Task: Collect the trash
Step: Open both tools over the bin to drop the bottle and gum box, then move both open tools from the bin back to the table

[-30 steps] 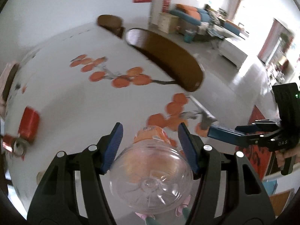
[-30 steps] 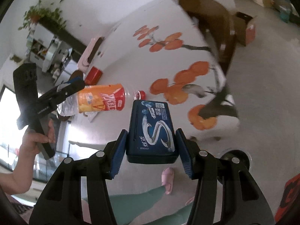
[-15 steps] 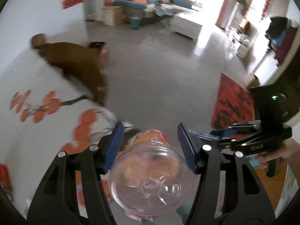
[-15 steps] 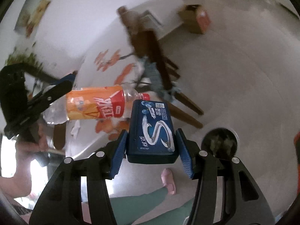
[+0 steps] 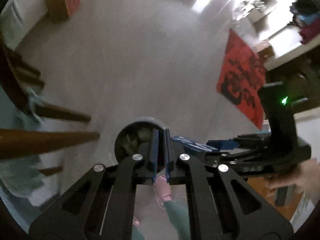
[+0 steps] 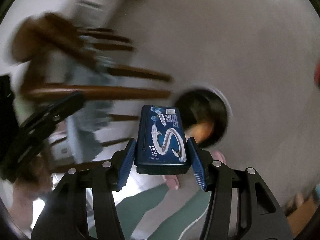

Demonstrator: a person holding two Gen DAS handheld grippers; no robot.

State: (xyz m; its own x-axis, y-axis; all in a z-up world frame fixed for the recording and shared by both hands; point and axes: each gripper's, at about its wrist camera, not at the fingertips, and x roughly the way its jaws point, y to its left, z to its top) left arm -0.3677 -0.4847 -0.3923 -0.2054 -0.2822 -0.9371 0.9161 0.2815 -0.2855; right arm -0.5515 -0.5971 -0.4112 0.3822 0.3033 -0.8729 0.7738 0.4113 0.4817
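My left gripper [image 5: 161, 154] is shut and empty, its blue pads nearly touching, right above a round dark trash bin [image 5: 128, 140] on the floor. An orange-labelled bottle [image 6: 202, 132] lies inside the bin [image 6: 222, 108] in the right wrist view. My right gripper [image 6: 163, 160] is shut on a dark blue gum box [image 6: 162, 136] just left of and above the bin. In the left wrist view the right gripper [image 5: 216, 146] holds the box [image 5: 190, 143] beside the bin's right rim.
Brown wooden chair legs [image 5: 50, 140] and a draped pale tablecloth [image 5: 24, 172] stand left of the bin. A red mat [image 5: 242, 84] lies on the grey floor to the right. The person's pink slipper [image 5: 163, 188] and green trouser leg are below the grippers.
Both grippers swung from the table down to the floor bin. The left gripper let go of the bottle, which now lies in the bin, and closed. The right still holds the box.
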